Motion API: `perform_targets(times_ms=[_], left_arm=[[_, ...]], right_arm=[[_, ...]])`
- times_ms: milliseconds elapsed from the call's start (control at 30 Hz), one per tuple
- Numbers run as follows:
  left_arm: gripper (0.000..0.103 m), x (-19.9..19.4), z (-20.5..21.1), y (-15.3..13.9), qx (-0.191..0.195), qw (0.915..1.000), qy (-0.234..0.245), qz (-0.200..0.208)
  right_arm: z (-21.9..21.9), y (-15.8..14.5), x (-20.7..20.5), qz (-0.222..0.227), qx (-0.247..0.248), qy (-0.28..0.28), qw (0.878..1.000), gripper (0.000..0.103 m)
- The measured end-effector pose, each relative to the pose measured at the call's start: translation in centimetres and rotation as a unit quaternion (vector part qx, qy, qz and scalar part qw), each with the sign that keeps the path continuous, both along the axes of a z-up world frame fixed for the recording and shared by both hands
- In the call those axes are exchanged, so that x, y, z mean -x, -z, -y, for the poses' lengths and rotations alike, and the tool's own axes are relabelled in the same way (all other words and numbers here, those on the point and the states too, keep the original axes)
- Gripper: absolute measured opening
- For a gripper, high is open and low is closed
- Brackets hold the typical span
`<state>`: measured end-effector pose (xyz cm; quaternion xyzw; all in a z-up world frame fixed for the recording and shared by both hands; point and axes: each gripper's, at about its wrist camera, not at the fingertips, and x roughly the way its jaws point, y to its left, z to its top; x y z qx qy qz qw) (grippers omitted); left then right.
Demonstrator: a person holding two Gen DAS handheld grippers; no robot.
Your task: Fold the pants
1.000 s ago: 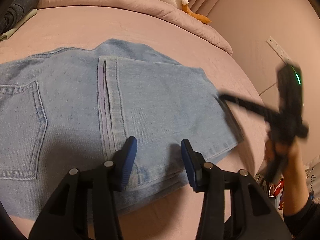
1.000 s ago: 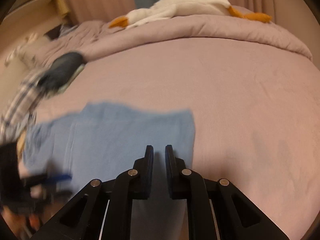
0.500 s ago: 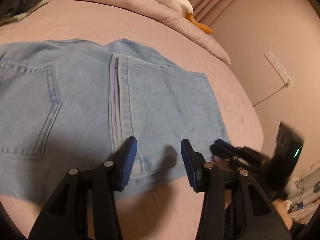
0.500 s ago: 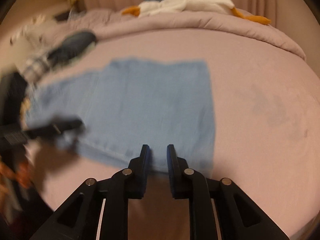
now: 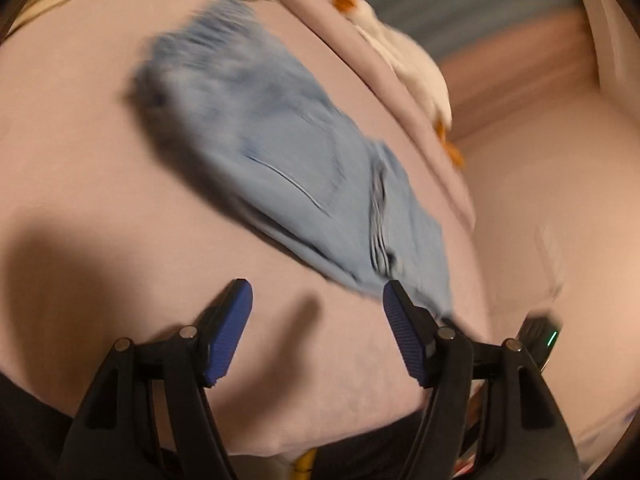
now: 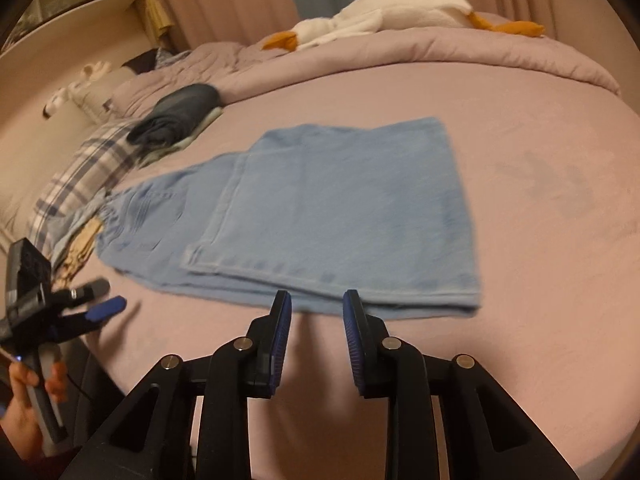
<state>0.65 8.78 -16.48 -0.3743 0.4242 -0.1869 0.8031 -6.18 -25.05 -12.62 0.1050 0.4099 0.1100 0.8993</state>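
Pink bed point(image 6: 520, 128) carries folded jeans point(image 6: 340, 208) and dark clothes point(image 6: 180, 114).

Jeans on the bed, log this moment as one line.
jeans: folded, flat on bed | left claw: open, empty | right claw: open, empty, at near edge of jeans

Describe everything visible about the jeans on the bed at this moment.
The jeans are light blue denim, lying flat on the pinkish bed sheet and folded over themselves, the leg end stacked in layers over the upper part. Stitched hems run along the near edge, a back pocket shows at the left, and the gathered waistband faces the plaid cloth. Both tools, left and right, are open and apart from them.
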Motion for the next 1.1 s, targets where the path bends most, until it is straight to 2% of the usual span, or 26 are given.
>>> perform_targets(times_ms=[167,367,467,500,567,600,633,667,700,767,900,967,1033,1067,1100], left_arm=[[0.068,-1.7,-2.4,0.3,0.031,0.9964,-0.078,-0.015],[0.073,-5.3,-2.2,-0.5,-0.013,0.9919,-0.126,-0.001],[0.085,-6.4,-1.2,-0.9,-0.042,0.9898,-0.136,0.007],[0.090,-6.7,-1.0,-1.0,-0.042,0.9900,-0.134,0.008],[0.089,-7.5,-1.1,-1.1,-0.036,0.9915,-0.125,-0.001],[0.081,-7.9,-1.2,-1.0,-0.027,0.9923,-0.121,-0.005],[0.060,-8.3,-1.6,-0.9,-0.017,0.9932,-0.114,-0.010],[0.046,-8.6,-2.1,-0.6,-0.016,0.9940,-0.107,-0.018],[0.023,-8.7,-2.7,-0.2,-0.028,0.9938,-0.103,-0.032],[0.022,-8.4,-3.8,0.9,-0.003,0.9953,-0.093,-0.029],[0.021,-7.6,-3.1,0.6,-0.034,0.9962,-0.081,-0.004],[0.022,-7.5,-3.2,0.8,-0.031,0.9965,-0.077,0.001],[0.023,-7.3,-3.2,0.9,-0.038,0.9965,-0.074,0.009],[0.023,-7.3,-3.0,0.9,-0.045,0.9963,-0.072,0.013],[0.023,-7.2,-3.0,0.9,-0.050,0.9960,-0.072,0.019]], right_arm=[[-2.8,-0.9,-0.7,0.011,0.003,-0.031,0.999,0.026],[-5.3,-2.1,-1.5,0.027,0.000,-0.065,0.998,0.026],[-6.2,-2.1,-2.7,0.019,-0.015,-0.075,0.997,0.026],[-6.4,-2.1,-3.0,0.017,-0.018,-0.077,0.997,0.026],[-7.1,-2.2,-4.2,0.012,-0.023,-0.084,0.996,0.026],[-7.5,-2.2,-4.8,0.010,-0.022,-0.087,0.996,0.026],[-8.1,-2.3,-5.7,0.009,-0.021,-0.092,0.995,0.026],[-8.5,-2.3,-6.4,0.008,-0.018,-0.094,0.995,0.026],[-8.9,-2.3,-7.1,0.005,-0.013,-0.096,0.995,0.026],[-10.1,-2.2,-9.0,0.001,-0.006,-0.107,0.994,0.026],[-12.5,-1.6,-14.4,-0.026,-0.002,-0.112,0.993,0.026],[-13.5,-1.2,-17.1,-0.039,0.003,-0.103,0.994,0.026],[-14.4,-0.2,-19.7,-0.063,0.019,-0.087,0.994,0.026],[-15.1,1.2,-21.0,-0.092,0.033,-0.085,0.992,0.026],[-15.5,1.7,-21.5,-0.096,0.045,-0.090,0.990,0.025]])
